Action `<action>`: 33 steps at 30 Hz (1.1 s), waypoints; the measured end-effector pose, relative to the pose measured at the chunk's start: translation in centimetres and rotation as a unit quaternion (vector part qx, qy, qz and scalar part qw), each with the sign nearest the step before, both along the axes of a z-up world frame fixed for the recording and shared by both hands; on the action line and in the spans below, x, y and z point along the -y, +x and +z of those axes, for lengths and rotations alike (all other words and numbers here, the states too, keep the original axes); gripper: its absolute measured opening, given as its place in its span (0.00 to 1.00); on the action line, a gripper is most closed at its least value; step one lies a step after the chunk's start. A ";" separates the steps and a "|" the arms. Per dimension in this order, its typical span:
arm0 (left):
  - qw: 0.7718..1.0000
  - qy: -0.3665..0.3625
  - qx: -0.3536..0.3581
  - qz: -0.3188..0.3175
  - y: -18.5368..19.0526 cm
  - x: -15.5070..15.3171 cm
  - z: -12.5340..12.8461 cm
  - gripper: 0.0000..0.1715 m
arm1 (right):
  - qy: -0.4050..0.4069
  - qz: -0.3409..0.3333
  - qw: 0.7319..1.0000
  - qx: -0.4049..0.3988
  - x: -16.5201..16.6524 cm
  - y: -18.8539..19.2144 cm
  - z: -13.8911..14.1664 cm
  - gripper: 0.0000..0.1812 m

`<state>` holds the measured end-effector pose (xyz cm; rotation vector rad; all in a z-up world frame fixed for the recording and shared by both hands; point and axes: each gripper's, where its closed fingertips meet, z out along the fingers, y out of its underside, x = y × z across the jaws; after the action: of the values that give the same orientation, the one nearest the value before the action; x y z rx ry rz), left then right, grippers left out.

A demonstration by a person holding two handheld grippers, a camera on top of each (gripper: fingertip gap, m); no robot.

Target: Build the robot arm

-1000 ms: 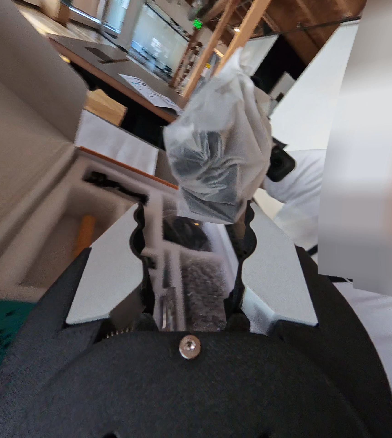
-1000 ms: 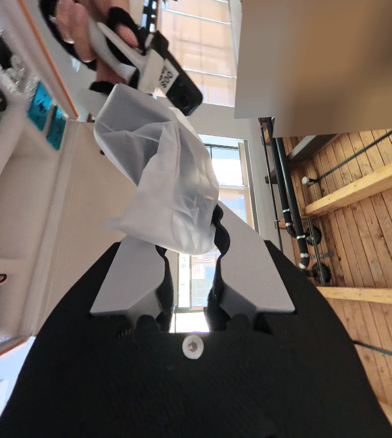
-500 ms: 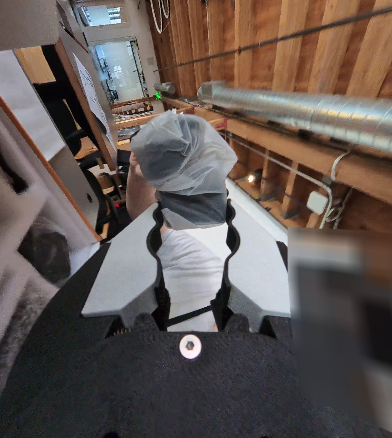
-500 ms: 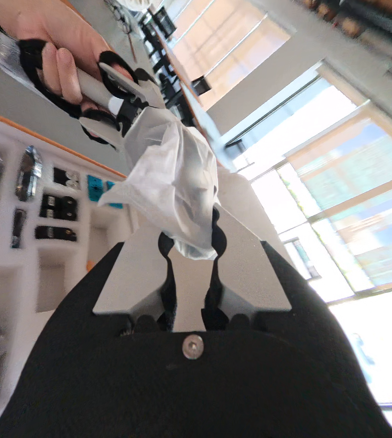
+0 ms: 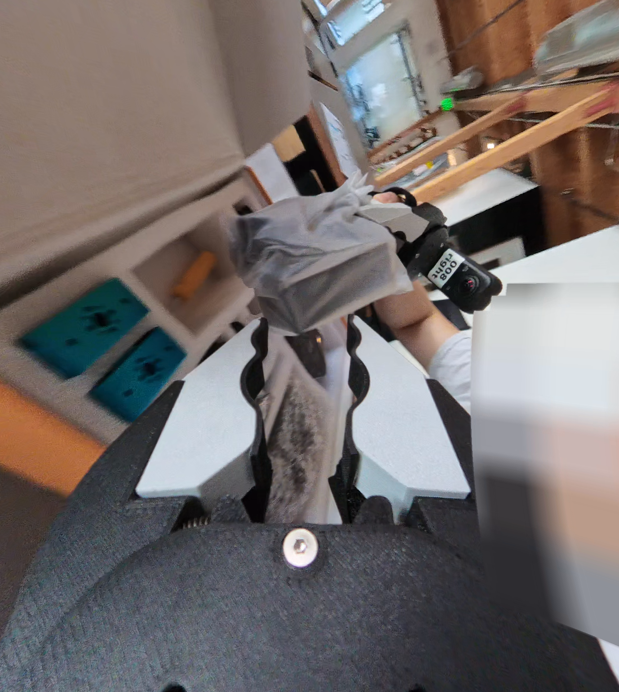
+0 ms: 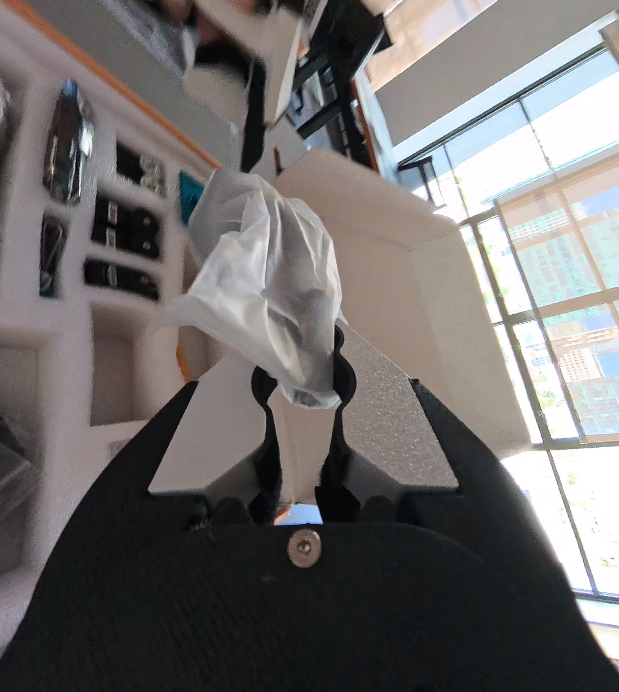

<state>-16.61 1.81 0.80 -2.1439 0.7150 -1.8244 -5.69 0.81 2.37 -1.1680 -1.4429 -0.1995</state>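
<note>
Our left gripper (image 5: 305, 325) pinches the lower end of a translucent white bag (image 5: 313, 262) holding something dark, straight ahead at twelve o'clock. Our right gripper (image 6: 300, 359), tilted, is closed on the bag's crumpled end. A white foam tray (image 6: 68, 318) with filled compartments lies at nine o'clock.

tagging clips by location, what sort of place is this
Probably a workshop or lab in a loft-style office. Exposed timber beams run overhead, tall glazed windows face city buildings, and a white foam tray holds small black parts in cut-out pockets.
</note>
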 end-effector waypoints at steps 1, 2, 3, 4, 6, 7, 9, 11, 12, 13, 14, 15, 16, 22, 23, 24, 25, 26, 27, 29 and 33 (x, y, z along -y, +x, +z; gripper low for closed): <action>1.000 0.021 -0.011 0.013 -1.0 -0.4 -0.1 0.24 | -0.010 -0.003 1.000 0.014 -0.5 0.0 -1.2 0.13; 0.999 0.041 -0.020 0.023 -2.0 -0.6 -0.1 0.23 | -0.021 -0.009 0.999 0.026 -1.3 0.0 -2.5 0.12; 0.997 0.061 -0.032 0.031 -2.7 -0.7 -0.2 0.22 | -0.029 -0.017 0.999 0.040 -1.9 0.0 -3.6 0.13; 0.995 0.082 -0.045 0.037 -3.4 -0.7 -0.3 0.22 | -0.027 -0.024 0.998 0.043 -2.6 0.0 -4.0 0.13; 0.990 0.119 -0.069 0.041 -4.2 -0.1 -0.4 0.22 | -0.038 -0.021 0.999 0.017 -3.3 -0.4 -3.7 0.12; 0.987 0.133 -0.079 0.040 -4.4 0.3 -0.5 0.22 | -0.045 -0.015 0.999 0.023 -3.5 -0.7 -3.9 0.13; 0.984 0.149 -0.087 0.036 -4.5 1.3 -0.5 0.22 | -0.007 0.022 0.998 0.064 -3.5 -1.4 -4.4 0.12; 0.983 0.158 -0.087 0.032 -4.3 2.2 -0.3 0.22 | 0.032 0.030 0.994 0.102 -3.7 -1.2 -5.1 0.13; 0.982 0.164 -0.088 0.027 -4.2 2.7 -0.2 0.22 | 0.052 0.044 0.990 0.120 -3.5 -1.1 -5.4 0.13; 0.981 0.169 -0.090 0.022 -4.0 3.2 -0.2 0.22 | 0.075 0.063 0.985 0.142 -3.2 -0.9 -6.0 0.13; 0.980 0.176 -0.095 0.020 -3.9 3.6 -0.3 0.22 | 0.095 0.078 0.978 0.166 -3.0 -0.6 -6.7 0.14; 0.978 0.183 -0.100 0.020 -3.8 4.0 -0.5 0.22 | 0.109 0.088 0.972 0.190 -2.8 -0.1 -7.7 0.15; 0.976 0.190 -0.105 0.018 -3.6 4.3 -0.7 0.23 | 0.120 0.093 0.967 0.207 -2.8 0.2 -8.6 0.16; 0.966 0.221 -0.136 0.020 -3.3 5.9 -1.6 0.25 | 0.147 0.075 0.957 0.239 -2.6 0.9 -8.9 0.22; 0.965 0.223 -0.137 0.022 -3.3 6.2 -1.5 0.25 | 0.149 0.070 0.956 0.244 -2.5 1.1 -8.6 0.25; 0.965 0.224 -0.135 0.026 -3.4 6.4 -1.4 0.25 | 0.145 0.064 0.956 0.245 -2.3 1.5 -8.3 0.27; 0.965 0.226 -0.133 0.029 -3.4 6.8 -1.2 0.25 | 0.145 0.056 0.958 0.240 -2.2 1.9 -7.7 0.28; 0.964 0.228 -0.131 0.030 -3.5 7.2 -1.1 0.25 | 0.142 0.050 0.961 0.234 -1.9 2.4 -7.2 0.30; 0.963 0.232 -0.134 0.030 -3.7 7.6 -1.1 0.25 | 0.133 0.045 0.963 0.229 -1.6 3.0 -6.9 0.29; 0.956 0.249 -0.151 0.032 -4.2 8.1 -1.6 0.25 | 0.116 0.019 0.970 0.215 -1.1 4.6 -6.1 0.29; 0.946 0.275 -0.170 0.031 -4.2 9.5 -2.5 0.25 | 0.040 -0.025 0.990 0.131 1.7 7.8 -4.2 0.28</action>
<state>-20.81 -7.65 -1.67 -2.0647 1.0678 -1.0503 2.11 -0.92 -1.80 -1.1431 -1.6192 -0.4567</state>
